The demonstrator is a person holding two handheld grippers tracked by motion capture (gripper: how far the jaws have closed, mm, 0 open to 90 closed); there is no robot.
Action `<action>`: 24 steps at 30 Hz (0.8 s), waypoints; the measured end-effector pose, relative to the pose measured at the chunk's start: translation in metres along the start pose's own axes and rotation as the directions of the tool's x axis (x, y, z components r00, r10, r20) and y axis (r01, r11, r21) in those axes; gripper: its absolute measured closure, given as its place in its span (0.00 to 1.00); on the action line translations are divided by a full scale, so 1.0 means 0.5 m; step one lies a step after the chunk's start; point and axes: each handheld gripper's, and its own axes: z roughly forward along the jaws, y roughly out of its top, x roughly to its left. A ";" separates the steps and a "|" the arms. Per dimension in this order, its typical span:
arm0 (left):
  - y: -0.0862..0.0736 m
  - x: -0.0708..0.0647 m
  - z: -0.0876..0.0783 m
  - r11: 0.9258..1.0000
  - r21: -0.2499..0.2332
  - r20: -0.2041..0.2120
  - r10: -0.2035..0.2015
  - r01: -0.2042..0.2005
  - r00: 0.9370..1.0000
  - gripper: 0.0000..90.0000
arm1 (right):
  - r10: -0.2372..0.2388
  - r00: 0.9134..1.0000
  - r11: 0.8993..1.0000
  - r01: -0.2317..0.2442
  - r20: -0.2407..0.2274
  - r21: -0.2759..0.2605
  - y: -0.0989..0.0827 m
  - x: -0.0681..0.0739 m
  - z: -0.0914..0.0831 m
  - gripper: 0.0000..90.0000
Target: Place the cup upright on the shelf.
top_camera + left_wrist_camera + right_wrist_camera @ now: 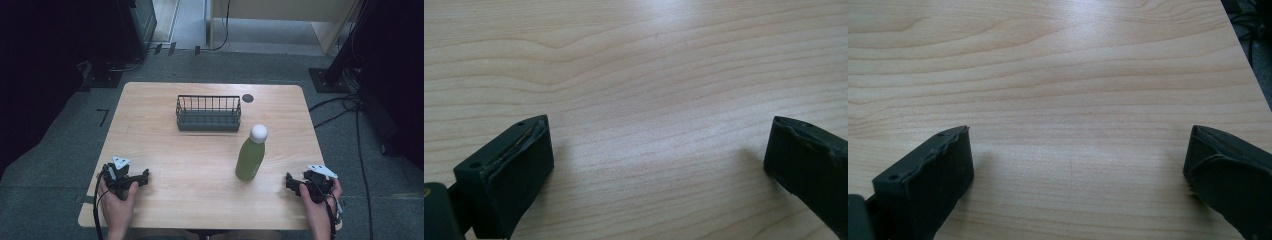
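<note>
Wooden worktop (200, 165), seen from the high view. Both forearms are cut off at the bottom edge. Dark surroundings to left and right; little can be made out there beyond cables on the floor.

Left hand-held gripper (142, 177): resting low at the near-left part of the worktop, held in the left hand (117, 197), jaws pointing toward the right hand-held gripper. In the left gripper view the left hand-held gripper (659, 150) has its jaws spread wide, released, bare wood between them; the right jaw is cut by the frame edge.

Right hand-held gripper (290, 181): near-right part of the worktop, in the right hand (315, 197), jaws pointing back toward the left one. In the right gripper view the right hand-held gripper (1078, 150) is likewise released, jaws wide apart, nothing between.

Green bottle (251, 154) with white cap (258, 133): upright, long axis vertical, cap up. It stands near the right hand-held gripper, just left of and beyond its jaws, not touching.

Dark wire basket (208, 114): well beyond both hand-held grippers, long axis running left-right; contents hard to make out. Small dark round spot (248, 98) just right of its far corner; cannot tell what it is.
</note>
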 end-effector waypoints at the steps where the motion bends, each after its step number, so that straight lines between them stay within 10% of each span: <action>1: 0.000 -0.003 0.000 1.000 -0.003 -0.007 -0.009 0.009 1.000 0.00 | 0.000 1.000 1.000 0.000 0.000 0.000 0.000 0.000 0.000 0.00; 12: 0.000 -0.003 0.000 1.000 -0.003 -0.007 -0.010 0.010 1.000 0.00 | -0.025 0.999 1.000 0.025 0.027 0.002 -0.012 0.013 -0.020 0.00; 24: 0.000 -0.004 0.000 1.000 -0.003 -0.007 -0.009 0.009 1.000 0.00 | -0.041 0.994 0.999 0.040 -0.099 -0.017 -0.007 0.058 -0.062 0.00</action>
